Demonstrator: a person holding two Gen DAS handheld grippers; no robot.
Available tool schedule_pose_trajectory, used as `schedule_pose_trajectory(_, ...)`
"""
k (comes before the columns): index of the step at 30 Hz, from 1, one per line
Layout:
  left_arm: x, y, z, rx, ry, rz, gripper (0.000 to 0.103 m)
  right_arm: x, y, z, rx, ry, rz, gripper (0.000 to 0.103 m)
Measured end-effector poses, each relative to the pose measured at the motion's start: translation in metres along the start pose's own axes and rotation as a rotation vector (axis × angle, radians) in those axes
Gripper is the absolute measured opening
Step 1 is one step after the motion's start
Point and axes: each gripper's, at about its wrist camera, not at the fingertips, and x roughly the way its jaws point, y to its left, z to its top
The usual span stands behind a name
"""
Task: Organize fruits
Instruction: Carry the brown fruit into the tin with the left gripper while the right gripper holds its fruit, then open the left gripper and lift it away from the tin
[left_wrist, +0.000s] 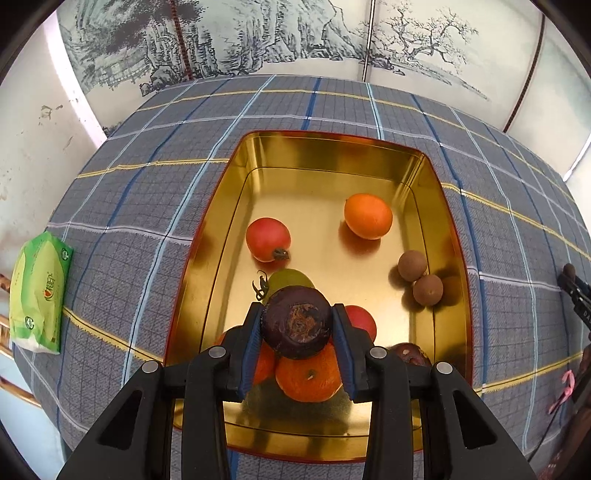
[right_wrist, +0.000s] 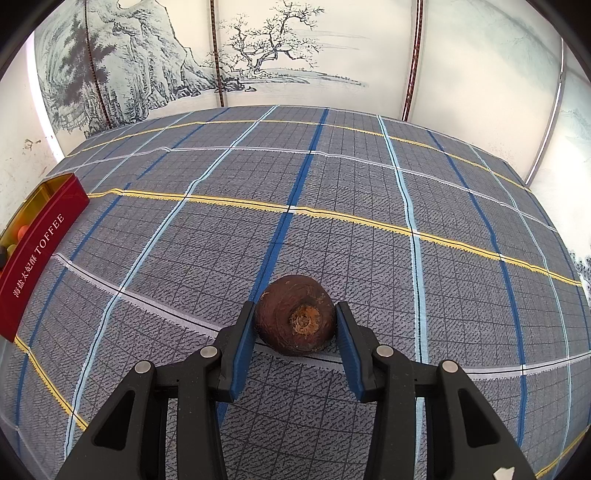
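The left gripper, clamped on a dark purple round fruit over the gold metal tin's near end, should next release it there, while the right gripper closely brackets a brown round fruit on the checked cloth.

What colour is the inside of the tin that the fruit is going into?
Shiny gold inside the tin, seen best in the left wrist view; its outer wall is red.

Your left claw and right claw look alike: glossy black plastic arms with triangular cut-outs, round silver screws at the joints, and ribbed blue pads lining each finger.
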Motion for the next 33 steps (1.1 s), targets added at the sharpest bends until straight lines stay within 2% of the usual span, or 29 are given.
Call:
schedule_pose_trajectory(24, 0.0051, -0.0021, -0.0015, 0.022, 0.021, 0.039, 0.04, 0.0016, -0.0002, 0.0005, -0.002, 0.001, -0.001, 0.041)
schedule_pose_trajectory(27, 0.0037, -0.0039, -0.0024, 0.034, 0.011, 0.055, 0.046, 0.0017, -0.0002, 0.0005, -0.002, 0.001, -0.001, 0.041)
schedule_pose_trajectory(29, 0.002, -0.0043, -0.0028, 0.037, 0.001, 0.06, 0.055, 0.0017, -0.0002, 0.0006, -0.002, 0.001, -0.001, 0.041)
schedule_pose_trajectory(33, -0.001, -0.0053, -0.0032, 0.041, -0.008, 0.067, 0.058, 0.0017, -0.0001, 0.0005, -0.002, 0.0, -0.001, 0.041)
